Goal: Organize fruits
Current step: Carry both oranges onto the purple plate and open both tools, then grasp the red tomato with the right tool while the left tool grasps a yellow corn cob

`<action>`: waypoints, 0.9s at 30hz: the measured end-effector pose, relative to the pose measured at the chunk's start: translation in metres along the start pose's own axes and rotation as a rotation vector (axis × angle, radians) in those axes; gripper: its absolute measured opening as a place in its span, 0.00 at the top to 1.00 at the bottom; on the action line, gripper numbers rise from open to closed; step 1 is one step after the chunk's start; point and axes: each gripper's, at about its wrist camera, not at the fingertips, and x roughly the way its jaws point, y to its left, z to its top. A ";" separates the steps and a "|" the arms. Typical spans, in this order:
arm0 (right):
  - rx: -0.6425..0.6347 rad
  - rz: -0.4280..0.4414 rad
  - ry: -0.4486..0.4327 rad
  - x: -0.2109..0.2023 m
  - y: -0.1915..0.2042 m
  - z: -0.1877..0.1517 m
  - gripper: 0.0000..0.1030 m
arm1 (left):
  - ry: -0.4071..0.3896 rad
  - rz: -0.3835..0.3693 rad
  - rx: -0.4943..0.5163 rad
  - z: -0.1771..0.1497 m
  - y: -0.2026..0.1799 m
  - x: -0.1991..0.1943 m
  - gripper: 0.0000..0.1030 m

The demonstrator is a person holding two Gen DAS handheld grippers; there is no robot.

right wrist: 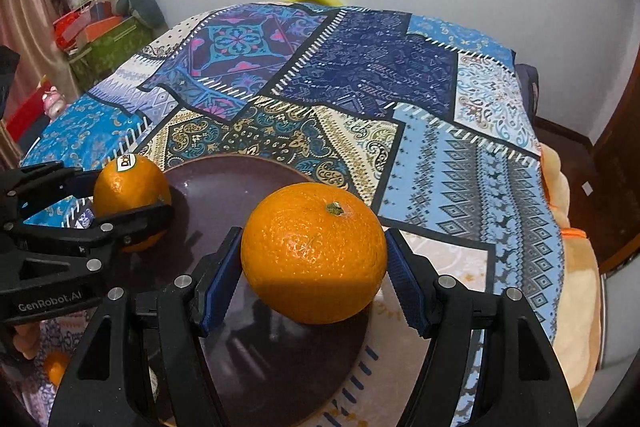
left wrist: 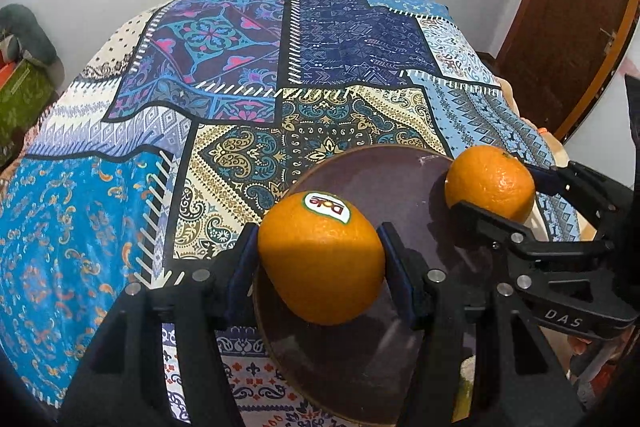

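Note:
My left gripper (left wrist: 320,255) is shut on an orange with a Dole sticker (left wrist: 320,259) and holds it over the left part of a dark purple plate (left wrist: 384,183). My right gripper (right wrist: 314,267) is shut on a plain orange with a green stem (right wrist: 314,251), over the plate's right side (right wrist: 228,179). Each gripper also shows in the other view: the right one (left wrist: 496,187) with its orange (left wrist: 490,183), the left one (right wrist: 132,195) with the sticker orange (right wrist: 132,191).
The plate lies on a table with a patchwork cloth (left wrist: 240,67) in blue and beige. Another small orange (right wrist: 56,367) lies low at the left. Boxes and clutter (right wrist: 104,43) stand beyond the table's left edge. A wooden door (left wrist: 568,27) is at the right.

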 end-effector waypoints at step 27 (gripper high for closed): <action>-0.009 -0.075 -0.142 -0.131 0.039 -0.033 0.12 | -0.161 0.028 -0.026 -0.052 -0.005 -0.157 0.38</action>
